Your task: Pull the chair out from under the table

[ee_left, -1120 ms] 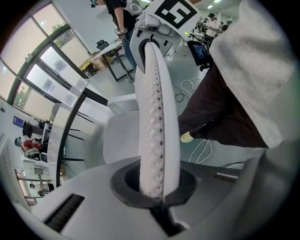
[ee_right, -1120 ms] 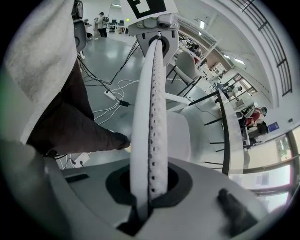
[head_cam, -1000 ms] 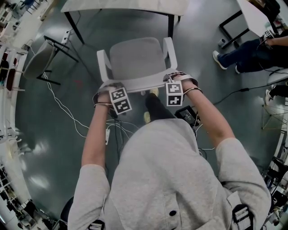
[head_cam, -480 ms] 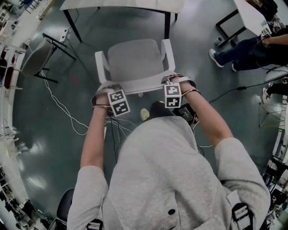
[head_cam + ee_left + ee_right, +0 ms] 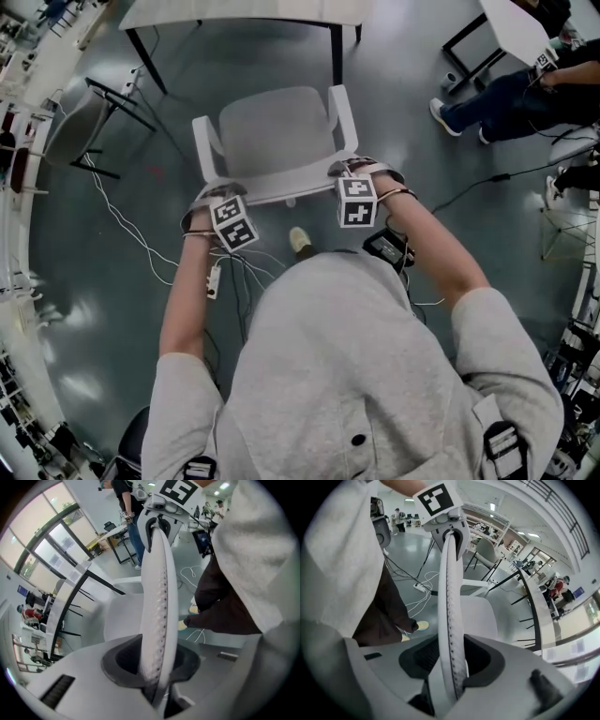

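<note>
My left gripper [image 5: 218, 190] and right gripper [image 5: 343, 171] astride the chair backrest [image 5: 281, 187], jaws just opening, pads slack on it

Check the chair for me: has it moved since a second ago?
Yes. The chair has slid away from the table, toward the person; the strip of floor between seat and table edge is wider.

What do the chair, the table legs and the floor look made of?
Chair: likely moulded plastic, matte pale grey, seamless shell. Table legs: probably metal, thin black bars. Floor: hard, glossy, reflecting lights; perhaps coated concrete.
</note>
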Available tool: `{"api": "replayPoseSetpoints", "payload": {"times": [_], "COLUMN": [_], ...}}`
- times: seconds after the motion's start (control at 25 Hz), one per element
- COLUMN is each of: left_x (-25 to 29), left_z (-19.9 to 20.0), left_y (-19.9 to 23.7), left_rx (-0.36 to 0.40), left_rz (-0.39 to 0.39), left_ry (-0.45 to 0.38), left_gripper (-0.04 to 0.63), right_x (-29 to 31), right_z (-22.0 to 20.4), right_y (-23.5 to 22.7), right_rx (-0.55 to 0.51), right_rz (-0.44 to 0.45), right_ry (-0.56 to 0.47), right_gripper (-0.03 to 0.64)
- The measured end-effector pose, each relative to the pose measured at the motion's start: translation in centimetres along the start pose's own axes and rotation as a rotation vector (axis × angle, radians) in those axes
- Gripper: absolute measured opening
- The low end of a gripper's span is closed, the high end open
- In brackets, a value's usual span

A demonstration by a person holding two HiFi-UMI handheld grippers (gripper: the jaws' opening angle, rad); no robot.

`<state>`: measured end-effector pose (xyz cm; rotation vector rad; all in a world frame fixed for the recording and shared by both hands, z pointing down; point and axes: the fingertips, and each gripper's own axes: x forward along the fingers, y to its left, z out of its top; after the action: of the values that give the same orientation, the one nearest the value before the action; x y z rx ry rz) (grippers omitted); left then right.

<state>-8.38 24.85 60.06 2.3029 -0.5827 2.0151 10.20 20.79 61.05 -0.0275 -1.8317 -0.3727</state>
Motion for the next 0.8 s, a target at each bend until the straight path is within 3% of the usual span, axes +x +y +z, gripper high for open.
{"api": "replayPoseSetpoints", "payload": {"times": [0.12,0.2,0.28,0.36,0.44,0.52,0.64,0.8], "left_x": [-2.3,-4.1,-6.5,-9.6,-12.6,-15.1,-17.8,-19.5], "left_z": [-0.3,-1.0,-1.4,-1.3,-0.5,0.7,2.9,5.4], "left_y": [0.5,0.6,0.8,1.1,0.8,0.1,-1.8,-3.8], "left_rx": [-0.137,-0.224,-0.373,-0.594,-0.802,-0.94,-1.051,-1.106], "left_rz": [-0.029,0.007,0.101,0.234,0.35,0.444,0.545,0.596], "left_ry": [-0.058,-0.085,-0.171,-0.324,-0.488,-0.6,-0.681,-0.775], "left_gripper": [0.176,0.19,0.188,0.164,0.089,0.033,0.017,0.015], "right_x": [-3.6,-6.5,-9.7,-13.0,-16.1,-19.3,-23.2,-24.4], "right_z": [-0.9,-2.6,-4.2,-5.2,-5.6,-5.8,-5.5,-4.6], "right_y": [-0.5,-0.7,-0.6,-0.3,0.0,0.1,1.0,2.8], "right_rx": [0.096,0.188,0.335,0.495,0.62,0.724,0.842,0.884], "right_rz": [-0.018,-0.052,-0.074,-0.088,-0.133,-0.214,-0.349,-0.475], "right_ry": [-0.085,-0.145,-0.239,-0.365,-0.507,-0.64,-0.795,-0.832], "right_gripper": [0.137,0.137,0.137,0.137,0.126,0.062,0.035,0.034]}}
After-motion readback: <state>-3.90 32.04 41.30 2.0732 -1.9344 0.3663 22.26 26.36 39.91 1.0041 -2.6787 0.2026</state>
